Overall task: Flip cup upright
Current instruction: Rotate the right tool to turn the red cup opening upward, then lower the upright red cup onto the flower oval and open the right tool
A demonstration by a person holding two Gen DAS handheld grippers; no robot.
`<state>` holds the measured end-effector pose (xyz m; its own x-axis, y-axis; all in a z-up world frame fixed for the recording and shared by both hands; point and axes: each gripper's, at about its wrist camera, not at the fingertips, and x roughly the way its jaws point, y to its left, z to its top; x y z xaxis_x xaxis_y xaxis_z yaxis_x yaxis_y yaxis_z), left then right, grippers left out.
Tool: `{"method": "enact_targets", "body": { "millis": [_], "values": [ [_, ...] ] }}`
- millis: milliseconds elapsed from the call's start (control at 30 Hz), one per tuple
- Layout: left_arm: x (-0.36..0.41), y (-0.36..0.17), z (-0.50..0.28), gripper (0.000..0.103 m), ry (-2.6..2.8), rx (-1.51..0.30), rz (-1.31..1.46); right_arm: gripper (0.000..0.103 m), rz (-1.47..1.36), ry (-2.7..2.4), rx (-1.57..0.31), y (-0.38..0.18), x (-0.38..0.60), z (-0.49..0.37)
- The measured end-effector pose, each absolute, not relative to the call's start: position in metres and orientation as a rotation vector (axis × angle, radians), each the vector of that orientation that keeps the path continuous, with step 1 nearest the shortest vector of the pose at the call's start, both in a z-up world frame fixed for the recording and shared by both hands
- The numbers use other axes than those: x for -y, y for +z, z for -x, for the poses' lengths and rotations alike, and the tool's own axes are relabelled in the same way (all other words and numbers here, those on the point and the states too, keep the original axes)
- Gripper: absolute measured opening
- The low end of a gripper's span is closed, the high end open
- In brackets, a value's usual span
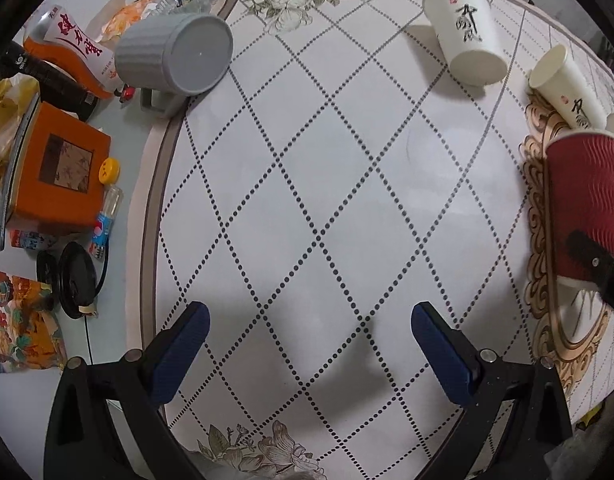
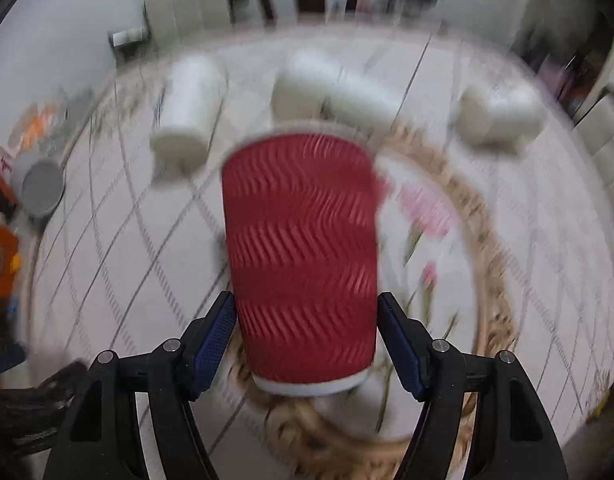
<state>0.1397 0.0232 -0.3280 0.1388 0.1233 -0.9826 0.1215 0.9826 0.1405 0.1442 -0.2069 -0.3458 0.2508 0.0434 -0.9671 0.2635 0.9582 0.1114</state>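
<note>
A red ribbed paper cup (image 2: 303,256) sits between the blue pads of my right gripper (image 2: 307,304), which is shut on it near its white base; the view is blurred by motion. The cup also shows at the right edge of the left wrist view (image 1: 585,200), with a black finger of the right gripper (image 1: 599,264) against it. My left gripper (image 1: 311,316) is open and empty above the patterned tabletop (image 1: 315,184).
White paper cups lie on their sides (image 1: 465,36) (image 1: 563,88) (image 2: 187,112) (image 2: 499,114). A grey mug (image 1: 175,54) lies on its side at the far left. An orange box (image 1: 55,168), bottles and packets crowd the left side.
</note>
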Motion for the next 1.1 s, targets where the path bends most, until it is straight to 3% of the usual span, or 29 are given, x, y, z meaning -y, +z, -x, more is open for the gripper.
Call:
{"method": "enact_targets", "body": {
  "millis": [133,233,400,500,733,1100],
  "values": [
    [-0.024,-0.32,-0.145,0.103,0.0,-1.424,-0.181,0.077,-0.269,-0.143,-1.417,-0.336,0.222,-0.166],
    [-0.022,-0.319,-0.147,0.103,-0.002,-1.424,-0.172,0.075,-0.223,-0.143,-1.51,-0.347,0.224,-0.185],
    [-0.026,-0.322,-0.15,0.103,-0.003,-1.426,-0.166,0.074,-0.267,-0.124,-1.349,-0.332,0.225,-0.179],
    [-0.027,-0.331,-0.151,0.103,0.007,-1.433,-0.176,0.074,-0.293,-0.125,-1.132,-0.322,0.22,-0.164],
    [-0.027,-0.351,-0.146,0.103,0.022,-1.454,-0.207,0.073,-0.252,-0.162,-0.829,-0.343,0.191,-0.131],
    [-0.023,-0.34,-0.133,0.103,-0.001,-1.416,-0.215,0.075,-0.17,-0.148,-0.858,-0.339,0.177,-0.114]
  ]
}}
